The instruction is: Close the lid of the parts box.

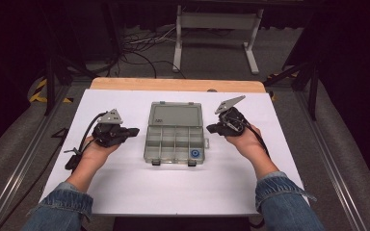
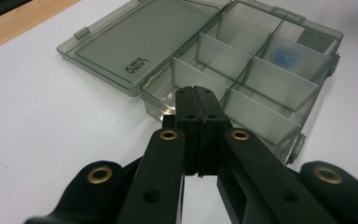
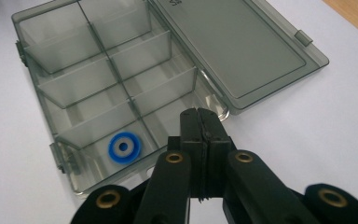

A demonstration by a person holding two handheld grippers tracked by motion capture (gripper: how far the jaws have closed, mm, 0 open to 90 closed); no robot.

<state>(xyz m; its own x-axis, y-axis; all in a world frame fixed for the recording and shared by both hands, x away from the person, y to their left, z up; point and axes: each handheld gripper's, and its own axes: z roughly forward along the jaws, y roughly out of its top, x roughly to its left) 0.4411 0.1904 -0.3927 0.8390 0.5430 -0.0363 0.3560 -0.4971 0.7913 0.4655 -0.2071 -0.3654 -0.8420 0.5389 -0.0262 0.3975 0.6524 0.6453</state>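
A clear grey plastic organiser box (image 1: 175, 139) lies open in the middle of the white table top (image 1: 125, 187), between the two grippers. Its lid (image 1: 176, 115) is folded flat back on the table on the far side from the person, and the tray part, nearer the person, is split by thin walls into two rows of four compartments. In the compartment at the near right corner, as the person sees it, lies a small blue ring with a pale centre (image 1: 194, 153); in the right gripper view the ring (image 3: 124, 148) lies flat on the compartment floor, just beyond the jaws, and in the left gripper view it shows as a blurred blue patch (image 2: 286, 55) behind the far dividers. The other compartments look bare as far as the cloudy walls let one judge. The left gripper (image 1: 134, 130) is held just left of the box, pointing toward it and apart from it; in its own view the left gripper (image 2: 196, 100) has its jaws pressed together with nothing between them, the tips hovering in front of the box's nearest corner. The right gripper (image 1: 210, 128) sits just right of the box, also aimed at it without touching; in its own view the right gripper (image 3: 199, 120) is likewise closed on nothing. Beyond the white top runs a strip of bare wood (image 1: 173, 84) along the table's far edge.
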